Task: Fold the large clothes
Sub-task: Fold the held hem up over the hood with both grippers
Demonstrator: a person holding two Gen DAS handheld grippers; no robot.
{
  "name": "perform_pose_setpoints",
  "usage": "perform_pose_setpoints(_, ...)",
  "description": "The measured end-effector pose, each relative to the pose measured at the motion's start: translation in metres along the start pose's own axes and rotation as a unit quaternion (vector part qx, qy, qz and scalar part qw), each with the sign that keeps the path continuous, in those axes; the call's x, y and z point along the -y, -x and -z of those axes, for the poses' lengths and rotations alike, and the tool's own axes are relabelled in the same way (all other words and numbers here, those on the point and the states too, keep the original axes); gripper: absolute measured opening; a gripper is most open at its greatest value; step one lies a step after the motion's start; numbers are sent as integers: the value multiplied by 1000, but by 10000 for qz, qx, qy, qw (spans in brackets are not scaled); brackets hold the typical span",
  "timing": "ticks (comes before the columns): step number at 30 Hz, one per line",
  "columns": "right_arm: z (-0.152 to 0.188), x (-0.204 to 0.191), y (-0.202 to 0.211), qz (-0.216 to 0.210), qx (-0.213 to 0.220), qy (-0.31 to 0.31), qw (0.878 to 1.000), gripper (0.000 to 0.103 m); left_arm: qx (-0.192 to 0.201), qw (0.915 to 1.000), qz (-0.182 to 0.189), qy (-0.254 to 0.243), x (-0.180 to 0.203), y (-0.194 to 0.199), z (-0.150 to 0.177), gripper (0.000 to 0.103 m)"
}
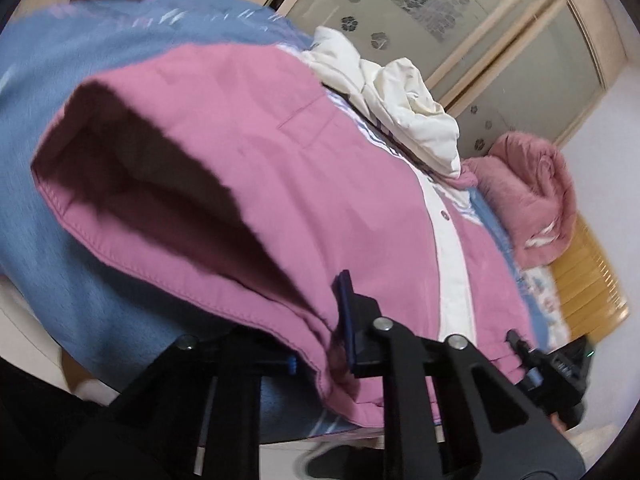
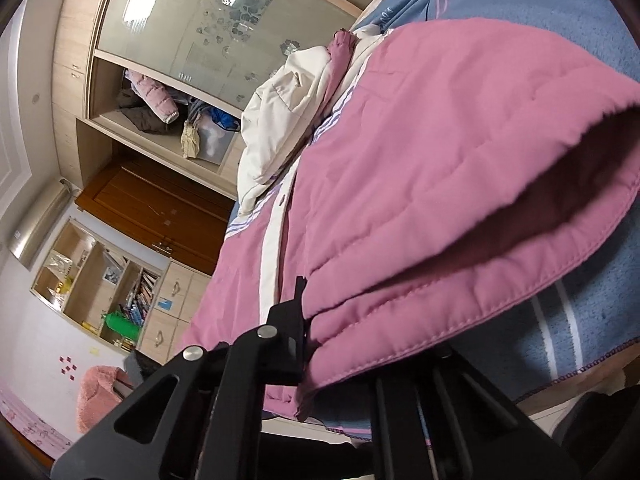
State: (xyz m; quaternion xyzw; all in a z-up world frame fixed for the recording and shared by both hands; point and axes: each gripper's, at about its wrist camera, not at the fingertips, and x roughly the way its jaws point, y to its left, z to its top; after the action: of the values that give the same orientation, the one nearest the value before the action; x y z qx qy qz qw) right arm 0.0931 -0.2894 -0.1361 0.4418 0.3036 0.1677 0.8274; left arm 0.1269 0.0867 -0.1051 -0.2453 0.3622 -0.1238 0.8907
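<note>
A pink padded jacket (image 1: 248, 152) with a white front strip lies on a blue blanket (image 1: 36, 184) on the bed. My left gripper (image 1: 320, 344) is shut on the jacket's bottom hem, which is lifted so the dark inside shows. In the right wrist view the same jacket (image 2: 420, 168) fills the middle. My right gripper (image 2: 340, 340) is shut on the hem at its other side, with the fabric draped over one finger. The other gripper's black tip (image 1: 532, 360) shows at the hem in the left wrist view.
A crumpled white jacket (image 1: 400, 96) lies beyond the pink one, also seen in the right wrist view (image 2: 280, 120). A pink fluffy garment (image 1: 532, 196) lies further along the bed. A wardrobe with frosted glass doors (image 2: 192, 24) and open shelves (image 2: 100, 280) stand beside the bed.
</note>
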Motion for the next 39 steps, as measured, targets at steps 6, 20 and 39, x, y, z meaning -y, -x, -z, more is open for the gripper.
perform_pose_setpoints(6,0,0,3,-44,28,-42,10000,8,103,9993,-130,-343,12,5,-4,14)
perform_pose_setpoints(20,-21,-21,7,-1049,390,-288,9933,8,793,9931,777,-366,22,38,-29,13)
perform_pose_setpoints(39,-59,-53,-8,-1460,747,233,9862,8,1075,9860,758,-1028,51,29,-71,10)
